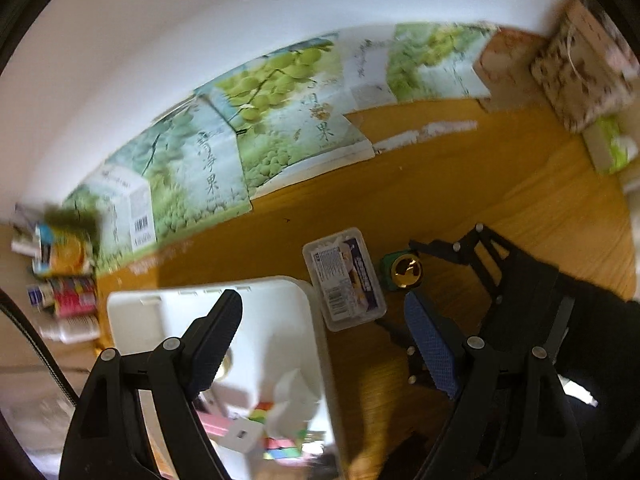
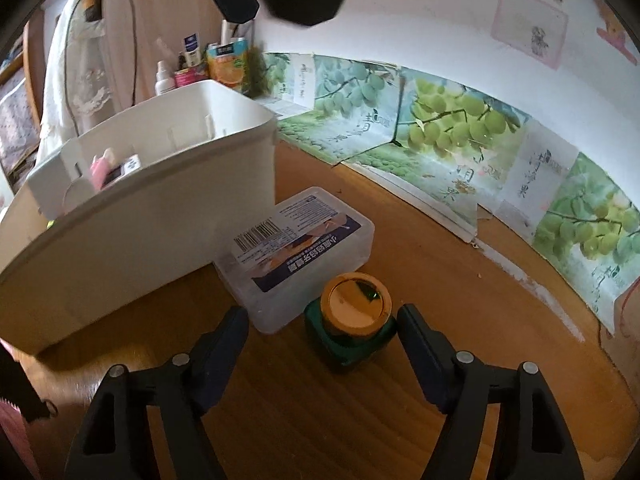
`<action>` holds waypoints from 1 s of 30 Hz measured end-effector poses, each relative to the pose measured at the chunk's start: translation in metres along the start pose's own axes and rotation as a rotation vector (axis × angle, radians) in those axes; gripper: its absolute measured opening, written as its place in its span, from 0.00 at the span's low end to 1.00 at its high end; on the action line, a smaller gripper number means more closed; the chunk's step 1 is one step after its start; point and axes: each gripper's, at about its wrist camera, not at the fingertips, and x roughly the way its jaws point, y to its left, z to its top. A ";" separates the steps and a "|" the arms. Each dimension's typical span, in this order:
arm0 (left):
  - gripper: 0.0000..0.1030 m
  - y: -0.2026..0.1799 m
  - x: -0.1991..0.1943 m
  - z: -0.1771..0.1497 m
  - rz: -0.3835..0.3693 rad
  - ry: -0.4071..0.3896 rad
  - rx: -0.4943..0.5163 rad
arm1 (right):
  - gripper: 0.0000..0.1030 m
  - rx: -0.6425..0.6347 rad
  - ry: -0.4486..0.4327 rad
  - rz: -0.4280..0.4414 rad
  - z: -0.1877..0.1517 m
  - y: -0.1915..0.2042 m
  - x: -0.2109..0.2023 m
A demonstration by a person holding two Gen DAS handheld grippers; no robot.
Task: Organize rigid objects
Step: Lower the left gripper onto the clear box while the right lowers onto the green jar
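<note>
Right gripper [image 2: 320,332]: fingers spread wide, holding nothing, low over table [image 2: 460,272], flanking the green jar with gold lid [image 2: 352,316]; no contact seen. Jar stands upright, just beside clear plastic box [image 2: 296,248], which lies against white bin [image 2: 160,184]. Left gripper [image 1: 324,344]: fingers apart, empty, above bin rim; small items inside, blurred.
</note>
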 end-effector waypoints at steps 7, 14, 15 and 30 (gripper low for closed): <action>0.83 -0.005 0.022 0.009 -0.016 0.077 0.121 | 0.48 0.030 0.004 -0.044 0.006 -0.002 0.002; 0.83 -0.004 0.052 0.028 -0.048 0.160 0.122 | 0.47 0.088 0.032 -0.094 0.000 -0.005 -0.005; 0.83 -0.004 0.057 0.031 -0.046 0.177 0.123 | 0.47 0.101 0.036 -0.103 -0.002 -0.004 -0.008; 0.83 0.009 0.124 0.049 -0.113 0.387 -0.036 | 0.47 0.240 0.113 -0.150 -0.038 0.020 -0.046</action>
